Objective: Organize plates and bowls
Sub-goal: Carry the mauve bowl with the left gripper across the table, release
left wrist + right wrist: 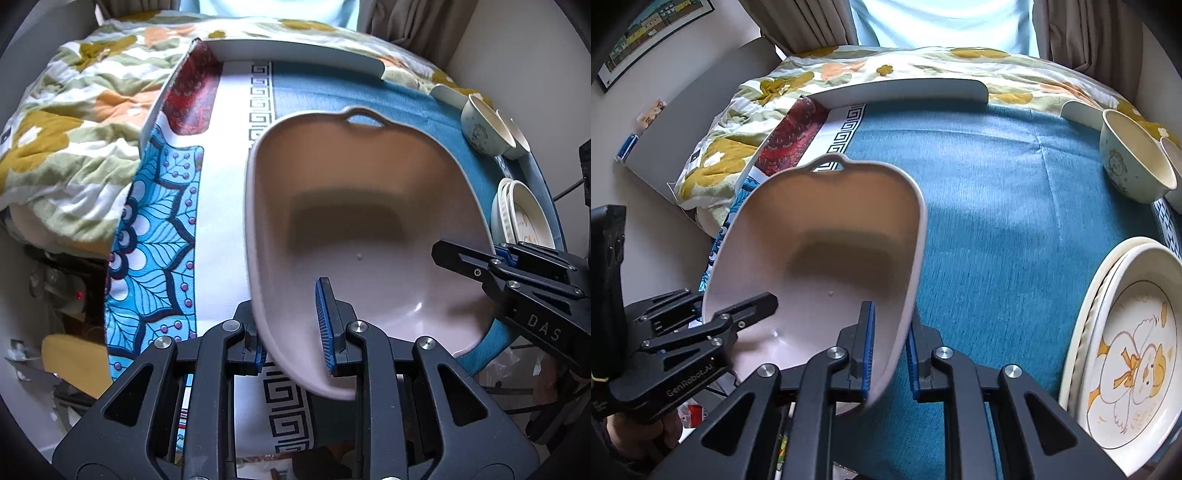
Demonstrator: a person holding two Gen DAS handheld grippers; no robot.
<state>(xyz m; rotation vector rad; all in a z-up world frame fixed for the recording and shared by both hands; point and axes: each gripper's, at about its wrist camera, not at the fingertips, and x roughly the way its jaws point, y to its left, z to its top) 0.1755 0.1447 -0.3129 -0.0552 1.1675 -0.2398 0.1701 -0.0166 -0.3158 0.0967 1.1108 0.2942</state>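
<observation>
A large pale pink basin with a loop handle at its far end is held above the blue tablecloth. My left gripper is shut on the basin's left rim. My right gripper is shut on the basin by its right rim. Each gripper shows in the other's view: the right gripper and the left gripper. Cream bowls lie on their sides at the far right. Stacked cream plates with a duck print sit at the near right.
The table wears a blue cloth with a patterned white runner on its left. A white raised rim runs along the far edge. A floral quilt lies behind and to the left.
</observation>
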